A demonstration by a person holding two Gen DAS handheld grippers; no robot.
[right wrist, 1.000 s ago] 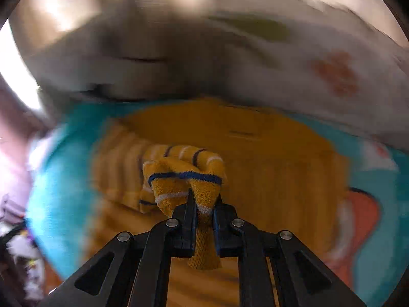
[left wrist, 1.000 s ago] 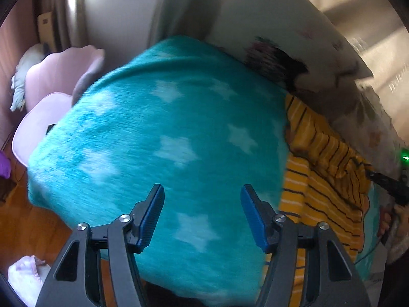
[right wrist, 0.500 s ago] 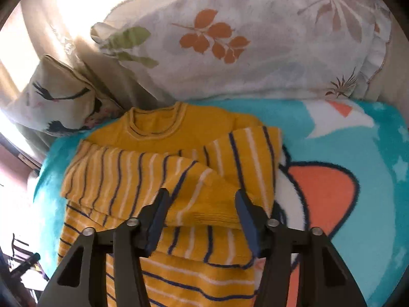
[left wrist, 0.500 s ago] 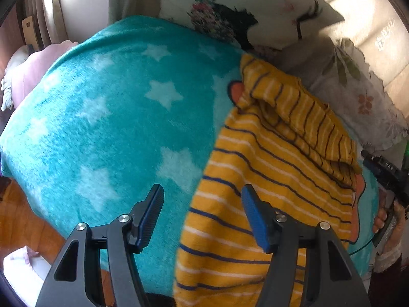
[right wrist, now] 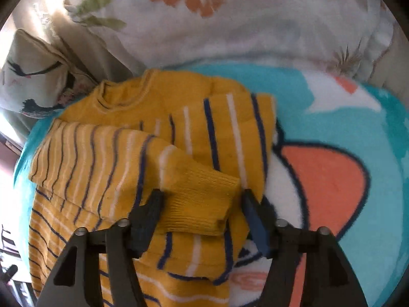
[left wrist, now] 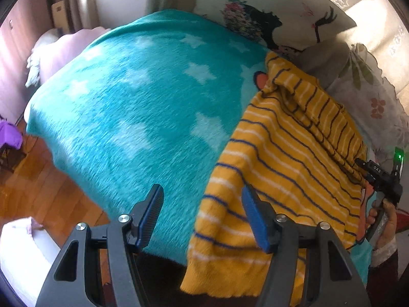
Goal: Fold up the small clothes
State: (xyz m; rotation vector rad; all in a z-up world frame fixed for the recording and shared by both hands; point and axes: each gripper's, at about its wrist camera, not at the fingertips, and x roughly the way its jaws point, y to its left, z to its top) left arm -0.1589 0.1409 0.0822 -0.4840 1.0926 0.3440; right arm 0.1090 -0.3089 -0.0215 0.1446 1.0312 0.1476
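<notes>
On the bed: a small yellow striped sweater (right wrist: 143, 158) lies face up on the turquoise star blanket (left wrist: 143, 107), collar toward the pillows.
Sleeves: both are folded in across the chest; the ribbed cuff (right wrist: 202, 204) of the upper one lies flat on the body.
Right gripper (right wrist: 202, 215): jaws opening, the cuff between them but the pads clear of it, so nothing is clamped.
Left gripper (left wrist: 202, 220): jaws apart and empty, hovering over the sweater's side edge near the hem (left wrist: 219, 284), which reaches the bed's front edge.
Step in hand: judged, letting the sleeve go and moving on to the body fold.
How to do it well: lift the right gripper straight off so the pads do not drag the cuff out of place; then take the hem at both corners, each pad pinching both layers, and carry it evenly toward the collar so the stripes stay square.
Risk: the knit is soft and may bunch under an uneven pull.
Surroundings: floral pillow (right wrist: 230, 25) just behind the collar; wooden floor (left wrist: 46, 194) below the blanket's edge.
</notes>
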